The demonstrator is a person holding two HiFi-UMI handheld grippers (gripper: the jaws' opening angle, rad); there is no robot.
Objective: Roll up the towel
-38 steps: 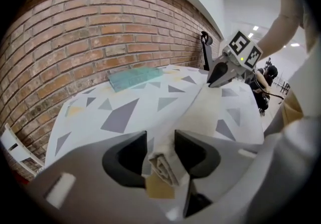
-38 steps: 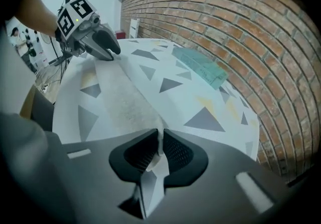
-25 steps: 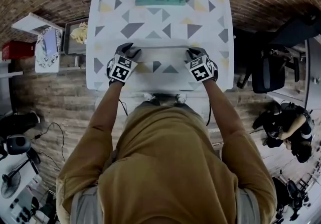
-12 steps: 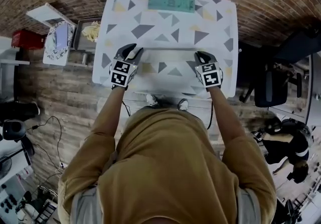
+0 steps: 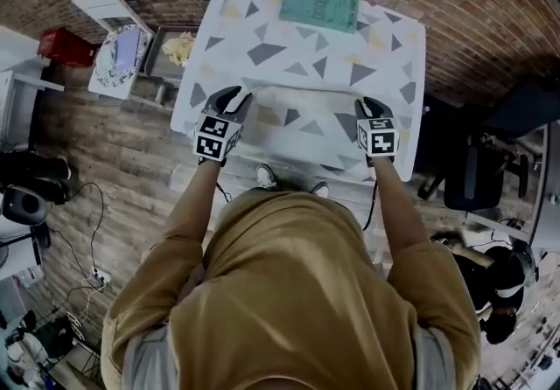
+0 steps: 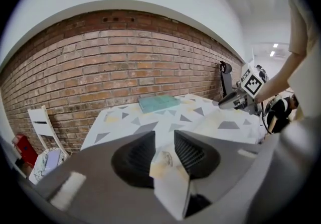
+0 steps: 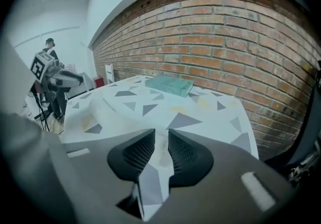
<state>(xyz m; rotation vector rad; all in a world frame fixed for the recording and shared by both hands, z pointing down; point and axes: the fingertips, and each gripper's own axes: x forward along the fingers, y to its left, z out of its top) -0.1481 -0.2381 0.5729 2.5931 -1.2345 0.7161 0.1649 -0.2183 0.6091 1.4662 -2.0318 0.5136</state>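
Note:
The towel (image 5: 297, 113) is white with grey and yellow triangles and lies on a table (image 5: 254, 25) covered in the same print. My left gripper (image 5: 231, 100) is shut on the towel's near left corner (image 6: 170, 183), which hangs out between its pads (image 6: 188, 150). At the near right, my right gripper (image 5: 368, 105) has the other corner (image 7: 150, 188) between its pads (image 7: 183, 152), and its jaws are opening slightly. The towel's near edge is raised between the two grippers. Each gripper view shows the other one: the right gripper (image 6: 235, 101) and the left gripper (image 7: 65, 80).
A flat green book (image 5: 319, 5) lies at the table's far edge by the brick wall. Left of the table stand a white chair (image 5: 118, 52), a red box (image 5: 66, 45) and a tray (image 5: 178, 49). A dark office chair (image 5: 472, 174) is at right.
Both grippers have risen with the towel's near corners, the left more than the right. The head view has swung, so the table sits further right.

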